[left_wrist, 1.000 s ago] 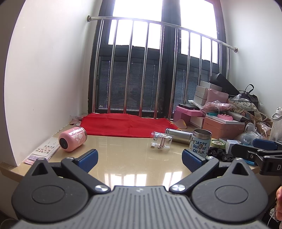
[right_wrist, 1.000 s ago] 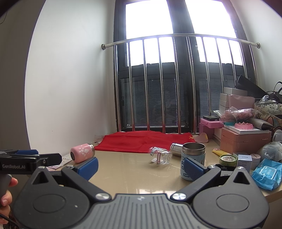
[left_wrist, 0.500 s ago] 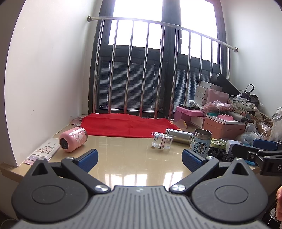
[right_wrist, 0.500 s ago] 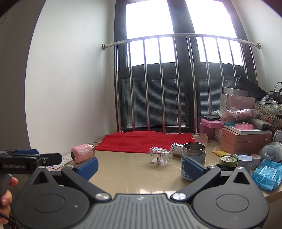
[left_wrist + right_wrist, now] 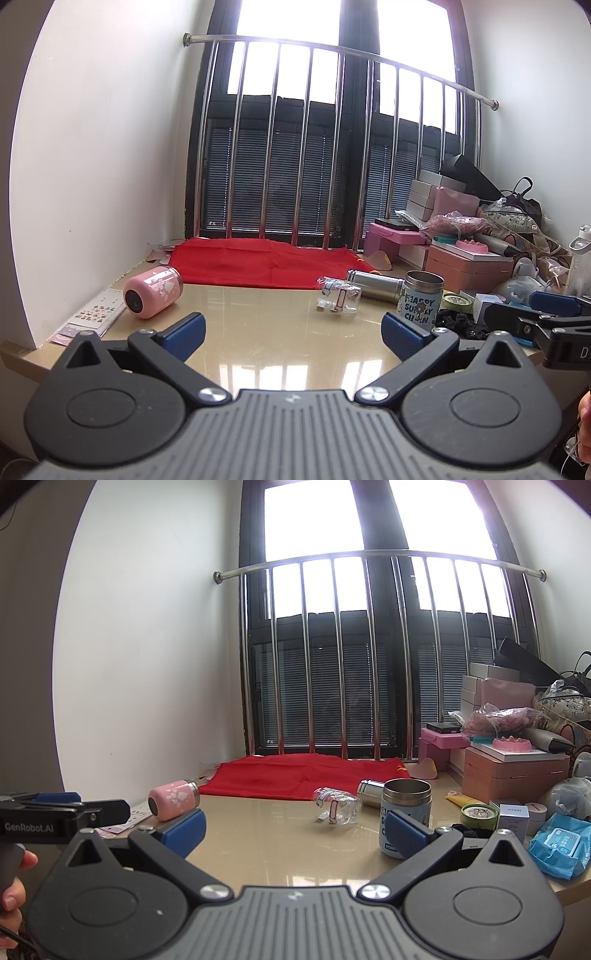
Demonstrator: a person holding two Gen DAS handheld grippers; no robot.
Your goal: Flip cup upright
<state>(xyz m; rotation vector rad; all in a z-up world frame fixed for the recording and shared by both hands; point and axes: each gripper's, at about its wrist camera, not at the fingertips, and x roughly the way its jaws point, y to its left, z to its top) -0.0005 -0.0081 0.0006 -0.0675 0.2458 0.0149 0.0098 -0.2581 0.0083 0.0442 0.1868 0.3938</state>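
A pink cup point(image 5: 153, 292) lies on its side at the table's left, its base toward me; it also shows in the right wrist view point(image 5: 173, 799). A clear glass cup point(image 5: 338, 298) lies on its side mid-table, also in the right wrist view point(image 5: 337, 806). A steel flask point(image 5: 375, 285) lies behind it. A steel mug with blue print point(image 5: 421, 300) stands upright, also in the right wrist view point(image 5: 405, 816). My left gripper point(image 5: 293, 334) is open and empty at the table's near edge. My right gripper point(image 5: 295, 829) is open and empty, near the mug.
A red cloth point(image 5: 266, 261) lies by the barred window. Boxes, bags and small jars point(image 5: 469, 258) crowd the right side. A blue wipes pack point(image 5: 559, 843) lies at the front right. A sticker sheet point(image 5: 96, 313) lies at the left edge by the wall.
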